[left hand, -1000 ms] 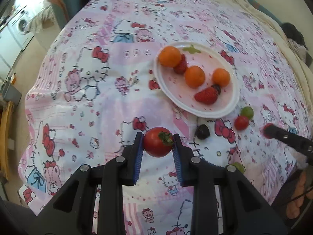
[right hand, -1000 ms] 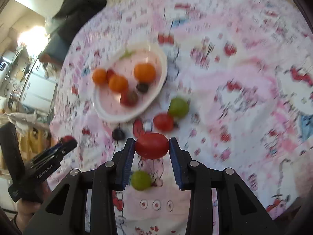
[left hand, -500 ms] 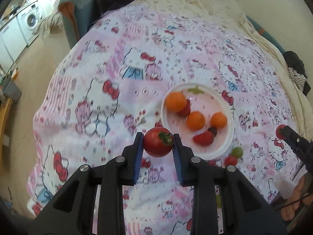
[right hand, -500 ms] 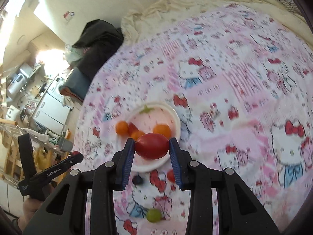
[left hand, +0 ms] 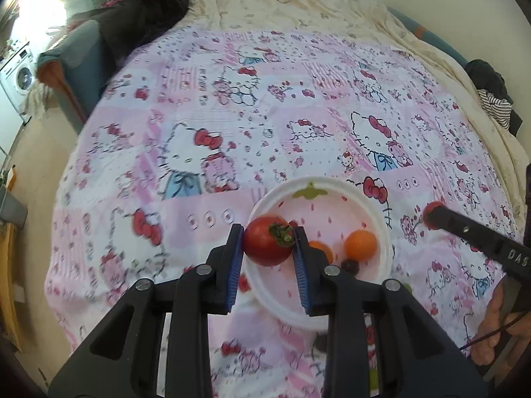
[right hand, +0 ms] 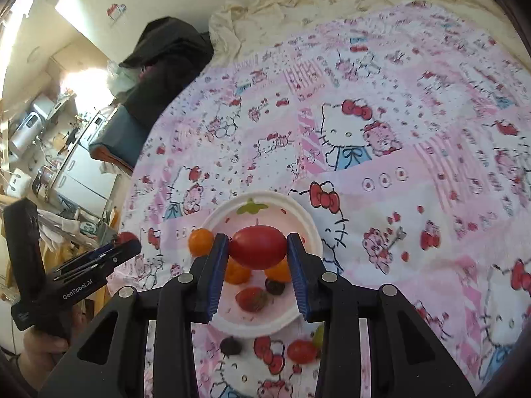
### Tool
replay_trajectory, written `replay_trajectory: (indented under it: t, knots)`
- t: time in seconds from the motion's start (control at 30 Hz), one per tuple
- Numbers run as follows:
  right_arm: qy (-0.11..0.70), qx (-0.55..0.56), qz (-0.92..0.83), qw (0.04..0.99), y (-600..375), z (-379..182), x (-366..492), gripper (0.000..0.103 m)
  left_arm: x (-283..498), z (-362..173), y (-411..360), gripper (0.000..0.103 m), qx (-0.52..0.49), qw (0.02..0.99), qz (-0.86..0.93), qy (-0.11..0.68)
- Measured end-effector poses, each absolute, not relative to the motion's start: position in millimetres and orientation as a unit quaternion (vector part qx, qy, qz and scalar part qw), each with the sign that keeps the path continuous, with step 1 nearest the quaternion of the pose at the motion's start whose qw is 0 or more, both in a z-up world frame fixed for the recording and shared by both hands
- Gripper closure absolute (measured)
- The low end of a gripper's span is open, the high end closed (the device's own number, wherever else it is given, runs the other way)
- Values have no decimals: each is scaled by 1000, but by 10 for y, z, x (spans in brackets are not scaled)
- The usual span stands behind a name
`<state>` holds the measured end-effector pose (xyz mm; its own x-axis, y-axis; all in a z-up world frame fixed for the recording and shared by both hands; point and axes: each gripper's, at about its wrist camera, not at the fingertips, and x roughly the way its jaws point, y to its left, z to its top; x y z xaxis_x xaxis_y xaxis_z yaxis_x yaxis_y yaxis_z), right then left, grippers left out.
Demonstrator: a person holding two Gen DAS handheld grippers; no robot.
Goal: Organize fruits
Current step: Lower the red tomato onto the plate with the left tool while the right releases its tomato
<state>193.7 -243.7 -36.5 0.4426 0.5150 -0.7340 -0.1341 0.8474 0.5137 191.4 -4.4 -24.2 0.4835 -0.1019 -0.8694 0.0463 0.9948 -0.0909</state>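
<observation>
1. Left gripper point(left hand: 268, 242) is clamped on a stemmed tomato point(left hand: 267, 244), held above the plate's point(left hand: 335, 188) left edge.
2. Right gripper point(right hand: 258, 248) grips an oval tomato point(right hand: 257, 247) over the plate.
3. Carrying step; next, probably lower and release both.

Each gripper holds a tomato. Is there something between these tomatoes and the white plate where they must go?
Nothing visible blocks the way. The left gripper holds its round tomato and the right gripper its oval tomato in front of the white plate, whose far half is bare.
</observation>
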Motion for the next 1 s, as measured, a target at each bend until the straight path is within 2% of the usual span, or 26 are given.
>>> replay_trajectory:
  t: [0.43, 0.9, 0.93, 0.97, 1.0]
  knots:
    - [551, 187, 201, 788, -2274, -988, 2360, 65, 2381, -855, -374, 77, 12, 840, -80, 537]
    - [570, 262, 219, 748, -2319, -1165, 2411, 62, 2430, -920, -348, 77, -8, 829, -96, 551]
    - [567, 266, 220, 748, -2333, -1143, 2414, 61, 2429, -919, -343, 77, -9, 829, -96, 551]
    - [564, 270, 222, 748, -2348, -1122, 2416, 55, 2427, -916, -336, 76, -11, 828, -97, 552]
    - [560, 274, 223, 750, -2362, -1098, 2417, 51, 2426, -914, -327, 72, -16, 827, -98, 553]
